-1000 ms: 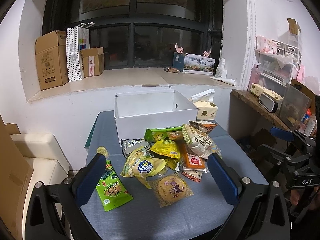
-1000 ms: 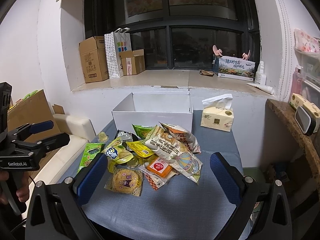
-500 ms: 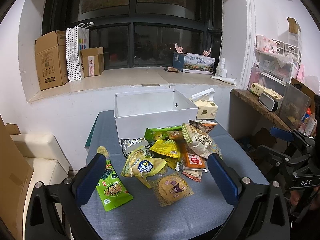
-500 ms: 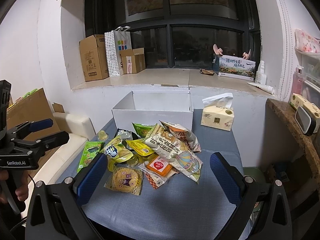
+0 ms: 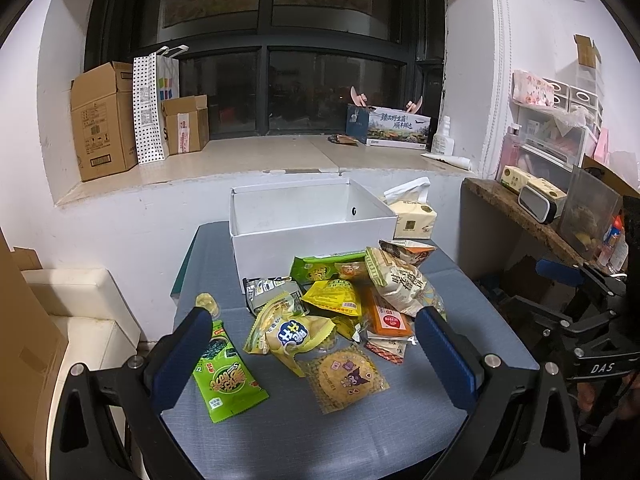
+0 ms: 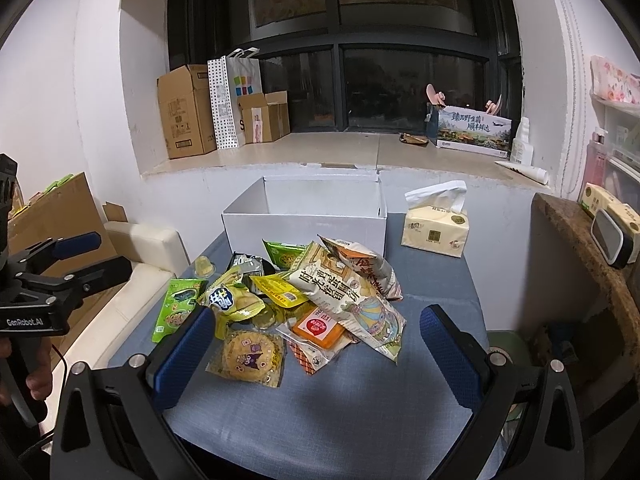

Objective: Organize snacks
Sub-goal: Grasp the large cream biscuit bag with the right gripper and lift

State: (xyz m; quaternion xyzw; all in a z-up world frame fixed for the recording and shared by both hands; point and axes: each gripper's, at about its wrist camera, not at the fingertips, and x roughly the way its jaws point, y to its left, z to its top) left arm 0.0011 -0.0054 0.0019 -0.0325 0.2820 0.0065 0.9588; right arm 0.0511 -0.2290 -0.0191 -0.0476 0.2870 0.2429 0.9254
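With the left claw [image 5: 312, 356] and right claw [image 6: 316, 352] both spread wide and empty, the light, crinkly, slippery snack packets [image 6: 304, 300] are probably best pinched at a sealed edge.

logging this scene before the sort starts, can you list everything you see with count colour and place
white box: 1, white, open, far end of table
table: 1, grey-blue cloth top
snack packets: a pile, exact count unclear, green, yellow, orange and cream, in front of the box
green packet: 1, lying flat at the pile's left edge
round biscuit pack: 1, yellow in clear wrap, nearest edge of pile
tissue pack: 1, cream, right of the box
cardboard boxes: 2, brown, on the windowsill
paper bag: 1, white with dots, between them
left gripper: 1, black with blue pads, open, above the pile's near side
right gripper: 1, same colours, open
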